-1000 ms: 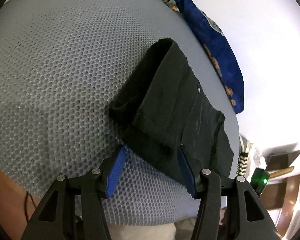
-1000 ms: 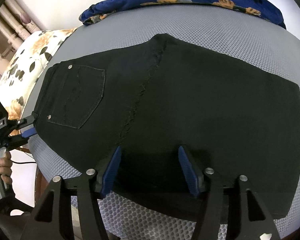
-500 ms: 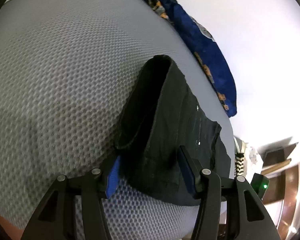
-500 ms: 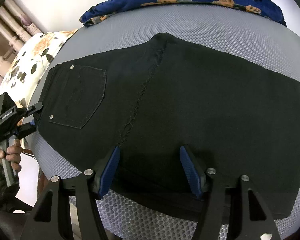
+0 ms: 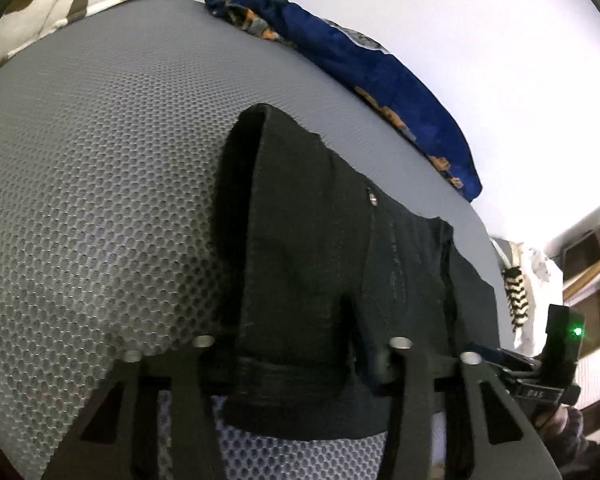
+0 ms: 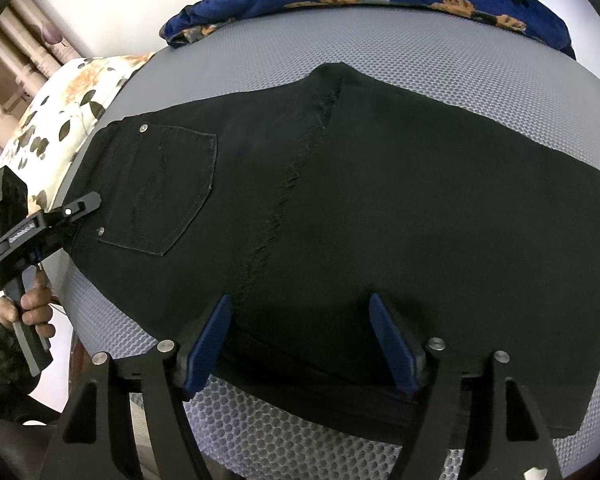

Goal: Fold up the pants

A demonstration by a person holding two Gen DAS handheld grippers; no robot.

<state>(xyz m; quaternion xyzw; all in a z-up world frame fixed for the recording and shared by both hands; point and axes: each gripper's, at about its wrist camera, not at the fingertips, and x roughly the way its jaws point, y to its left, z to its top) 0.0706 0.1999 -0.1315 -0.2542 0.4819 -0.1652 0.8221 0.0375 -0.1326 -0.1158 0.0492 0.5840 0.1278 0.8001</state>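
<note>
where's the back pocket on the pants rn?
Right wrist view, left side: the back pocket sits near the waistband end of the pants, just right of the left gripper.
</note>
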